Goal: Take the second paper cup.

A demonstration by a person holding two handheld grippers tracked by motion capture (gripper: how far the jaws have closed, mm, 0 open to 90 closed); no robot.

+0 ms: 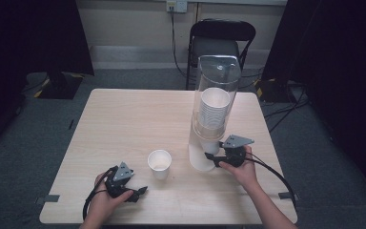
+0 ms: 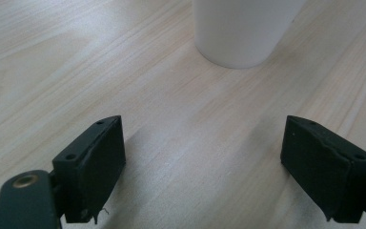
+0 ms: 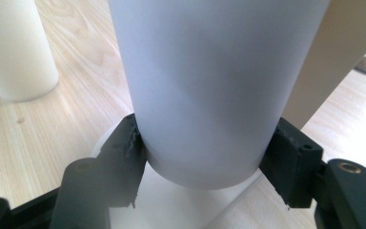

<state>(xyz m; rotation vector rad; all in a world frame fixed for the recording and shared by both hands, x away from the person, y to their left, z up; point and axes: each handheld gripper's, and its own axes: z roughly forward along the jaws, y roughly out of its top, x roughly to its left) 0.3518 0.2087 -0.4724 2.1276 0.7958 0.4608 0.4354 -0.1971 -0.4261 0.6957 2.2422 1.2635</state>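
1. Counts: two grippers, one clear cup dispenser [image 1: 218,90], one loose paper cup [image 1: 159,163], one stack of cups [image 1: 214,110] inside the dispenser tube, one folding chair [image 1: 219,40], one wall outlet [image 1: 176,5].
2. Light wood surface [image 1: 124,124] fills the centre of the high view; dark floor around it.
3. Dispenser stands upright right of centre in the high view, on a white round base [image 1: 199,161]. Number of cups in the stack cannot be told; they are nested.
4. Lowest cup [image 3: 209,86] sticks out of the dispenser bottom. Right gripper [image 1: 221,157], lower right of centre in the high view, has its jaws clamped on it, one on each side, as the right gripper view shows close up.
5. Loose paper cup stands upright, open end up, lower centre of the high view, just left of the dispenser base, apart from it. It also shows at upper left of the right gripper view [image 3: 14,52].
6. Left gripper [image 1: 134,192] at lower left of the high view, held low over the surface. Jaws wide apart, nothing between them; the loose cup [image 2: 243,31] is ahead of them at the top centre of the left gripper view, not touching.
7. Chair behind the surface at top centre; outlet at the top edge with a cable running down.
8. No readable writing, brand or label on anything.
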